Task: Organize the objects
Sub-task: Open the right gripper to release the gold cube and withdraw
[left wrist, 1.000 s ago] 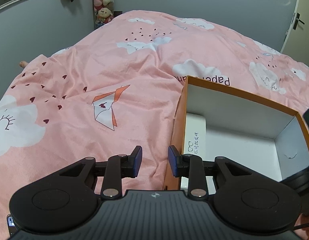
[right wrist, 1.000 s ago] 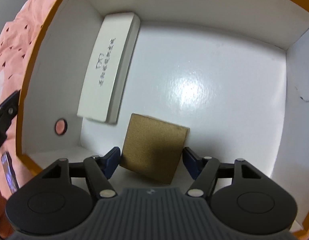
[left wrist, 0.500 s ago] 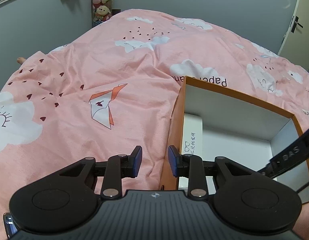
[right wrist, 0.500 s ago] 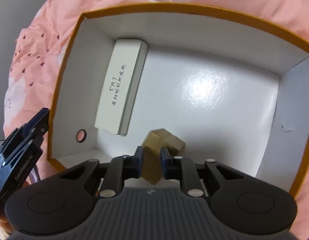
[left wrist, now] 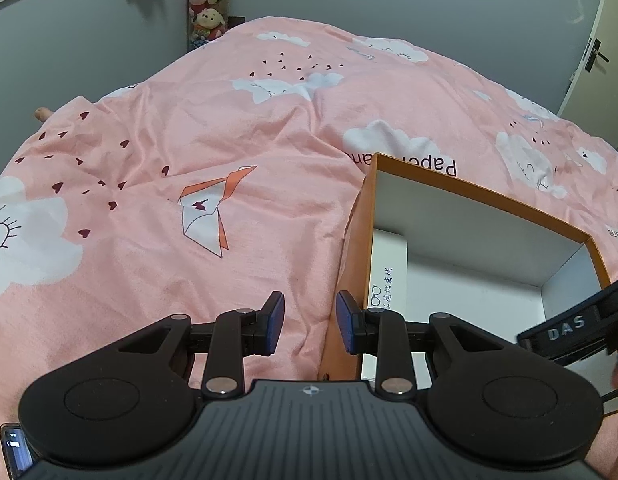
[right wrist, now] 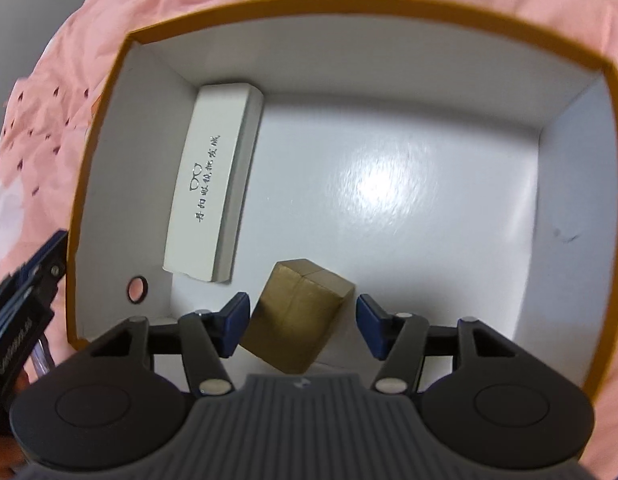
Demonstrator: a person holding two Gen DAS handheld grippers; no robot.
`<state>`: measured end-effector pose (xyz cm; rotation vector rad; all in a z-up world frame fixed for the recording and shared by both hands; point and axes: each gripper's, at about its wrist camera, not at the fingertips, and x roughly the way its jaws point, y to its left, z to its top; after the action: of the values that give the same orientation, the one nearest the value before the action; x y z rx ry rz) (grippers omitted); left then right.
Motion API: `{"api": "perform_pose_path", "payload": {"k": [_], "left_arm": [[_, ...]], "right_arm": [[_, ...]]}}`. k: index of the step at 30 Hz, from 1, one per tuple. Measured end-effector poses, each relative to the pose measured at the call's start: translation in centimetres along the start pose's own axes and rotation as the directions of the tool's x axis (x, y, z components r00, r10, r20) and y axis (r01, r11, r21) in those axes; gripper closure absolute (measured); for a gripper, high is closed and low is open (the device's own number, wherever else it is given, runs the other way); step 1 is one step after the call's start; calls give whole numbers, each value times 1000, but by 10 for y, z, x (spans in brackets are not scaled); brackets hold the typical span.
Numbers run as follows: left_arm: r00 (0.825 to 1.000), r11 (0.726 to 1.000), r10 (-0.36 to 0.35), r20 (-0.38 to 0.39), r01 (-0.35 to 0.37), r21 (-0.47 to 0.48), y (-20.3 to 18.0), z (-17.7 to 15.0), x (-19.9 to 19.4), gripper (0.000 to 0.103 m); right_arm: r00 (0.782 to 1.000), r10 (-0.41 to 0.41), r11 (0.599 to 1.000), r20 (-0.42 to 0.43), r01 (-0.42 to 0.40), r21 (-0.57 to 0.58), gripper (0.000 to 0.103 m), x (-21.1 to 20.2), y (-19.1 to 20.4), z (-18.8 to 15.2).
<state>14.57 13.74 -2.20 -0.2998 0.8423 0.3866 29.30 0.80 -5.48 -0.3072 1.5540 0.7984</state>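
Right tongs (right wrist: 301, 322) opening, brown block (right wrist: 299, 318) between pads, ungripped, tilted on box (right wrist: 389, 28) floor; lifting may snag, topple it. Left tongs (left wrist: 309, 322) half-open, empty, over box edge.

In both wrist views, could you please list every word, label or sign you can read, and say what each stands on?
"DAS": on the right gripper's black body, seen from the left wrist view.
"paper", upside down, with a cut-off word beside it: printed on the pink bed cover.
Glasses symbol and a line of Chinese characters: on the white case in the orange box; characters too small to read.
Brown box: no text visible.
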Motion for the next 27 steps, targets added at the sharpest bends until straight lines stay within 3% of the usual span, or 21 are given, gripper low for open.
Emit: {"api": "perform_pose_path", "payload": {"k": [4,7,9,11,14,18,20,22,27], "left_arm": [[1000,1000,0,-1,0,0,0,0,0,67],[1000,1000,2,2,-2,3,0,0,0,67],[1000,1000,-3,-1,3,-2,0,0,0,67],[1000,1000,-7,-4,7,-7,1,0,0,67],[1000,1000,-10,-16,10,-10,0,1,0,68],[1000,1000,-5,-22,5,-4,-1,2,-1,68],[1000,1000,-6,-22,6,-9,-1,2,0,68],[1000,1000,-7,-26,7,-14,0,2,0,68],[1000,1000,-13,-28,12,-19,1,2,-1,68]], "right_arm": [[999,17,1000,-36,-17,-13,45,11,3,-2],[1000,-7,986,-25,3,-165,47,8,19,-4],[999,-28,951,-36,16,-307,47,8,33,-4],[995,-48,880,-83,3,-475,47,9,47,-5],[986,-78,717,-146,-46,-696,48,12,66,-6],[975,-112,539,-192,-103,-836,50,15,83,-3],[969,-98,436,-226,-162,-885,53,13,91,-5],[962,-83,359,-261,-215,-908,54,12,97,-8],[964,-83,378,-252,-203,-903,52,6,100,-6]]}}
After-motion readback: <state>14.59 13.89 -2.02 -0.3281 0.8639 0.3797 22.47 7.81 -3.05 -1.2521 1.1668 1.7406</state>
